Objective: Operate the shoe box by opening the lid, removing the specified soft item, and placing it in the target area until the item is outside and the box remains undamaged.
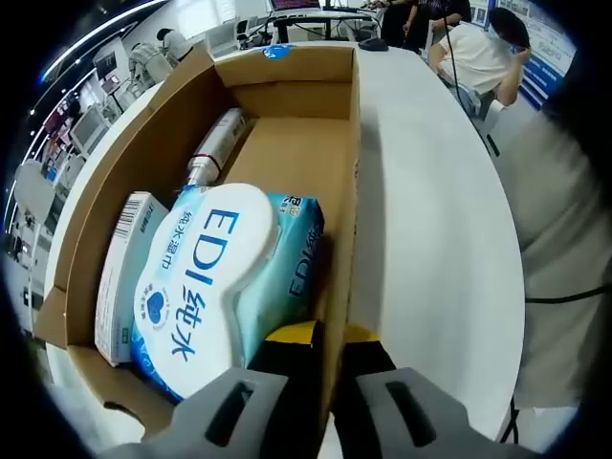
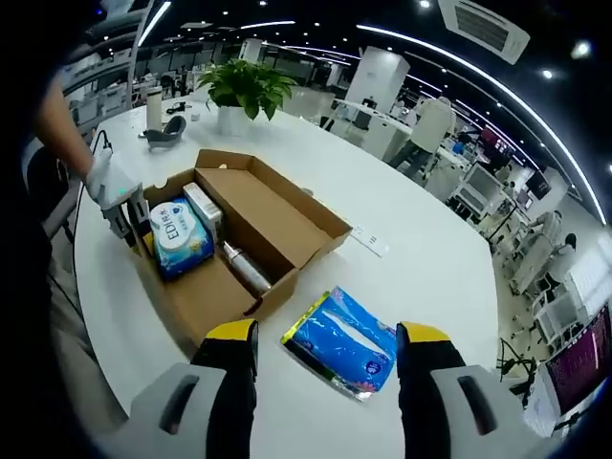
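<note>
The shoe box (image 2: 244, 234) lies open on the white surface (image 2: 402, 239). A blue soft pack (image 2: 344, 346) already lies outside it, just beside the box's near corner, between the spread right tongs (image 2: 327, 356), which hold nothing.

In the left gripper view, the left tongs (image 1: 330, 382) are pressed together on the box's side wall (image 1: 341, 239), one jaw inside and one outside. Inside the box sit a pack of EDI wet wipes (image 1: 225, 282), a white carton (image 1: 122, 273) next to it, and a metal bottle (image 1: 215, 145) further back.

I judge that the left tongs hold the box steady. To do this step well, the hold on the cardboard should be light, so the thin wall does not bend or tear. If the wipes are the next item, the right tongs should come down from above and pinch the pack at its middle, lifting straight up, away from the carton.
</note>
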A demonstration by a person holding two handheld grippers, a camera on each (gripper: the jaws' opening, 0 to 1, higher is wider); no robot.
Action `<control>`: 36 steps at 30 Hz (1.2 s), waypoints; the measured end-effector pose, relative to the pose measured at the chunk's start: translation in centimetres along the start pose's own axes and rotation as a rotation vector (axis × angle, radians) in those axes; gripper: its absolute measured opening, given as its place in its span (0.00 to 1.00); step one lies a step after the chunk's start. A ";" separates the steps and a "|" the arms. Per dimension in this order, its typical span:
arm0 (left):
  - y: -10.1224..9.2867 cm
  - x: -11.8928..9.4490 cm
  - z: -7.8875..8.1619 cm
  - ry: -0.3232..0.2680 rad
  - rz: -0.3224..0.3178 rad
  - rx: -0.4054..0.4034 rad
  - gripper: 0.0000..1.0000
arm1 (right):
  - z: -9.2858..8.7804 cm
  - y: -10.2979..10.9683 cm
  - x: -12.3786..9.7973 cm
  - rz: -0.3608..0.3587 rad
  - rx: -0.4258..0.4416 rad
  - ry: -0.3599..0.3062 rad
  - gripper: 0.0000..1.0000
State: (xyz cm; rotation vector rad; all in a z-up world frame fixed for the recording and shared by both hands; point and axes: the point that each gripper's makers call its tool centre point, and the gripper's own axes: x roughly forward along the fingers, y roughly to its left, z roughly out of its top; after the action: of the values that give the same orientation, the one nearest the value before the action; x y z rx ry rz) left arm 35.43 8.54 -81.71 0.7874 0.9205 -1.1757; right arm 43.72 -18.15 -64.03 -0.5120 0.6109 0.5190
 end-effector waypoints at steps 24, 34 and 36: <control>0.0 0.0 0.0 0.001 -0.002 -0.002 0.02 | 3.3 2.8 -0.2 -0.007 -0.120 -0.057 0.44; 0.0 0.0 0.0 0.000 -0.003 0.000 0.02 | 4.3 4.6 1.0 0.015 -0.162 -0.073 0.41; 0.0 0.0 0.0 0.000 -0.003 -0.001 0.02 | 4.2 5.2 1.4 0.013 -0.158 -0.065 0.41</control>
State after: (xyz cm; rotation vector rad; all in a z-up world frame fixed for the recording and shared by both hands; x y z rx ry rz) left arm 35.41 8.56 -81.76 0.7858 0.9221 -1.1777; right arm 43.32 -11.30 -63.48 -0.6387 0.5135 0.5969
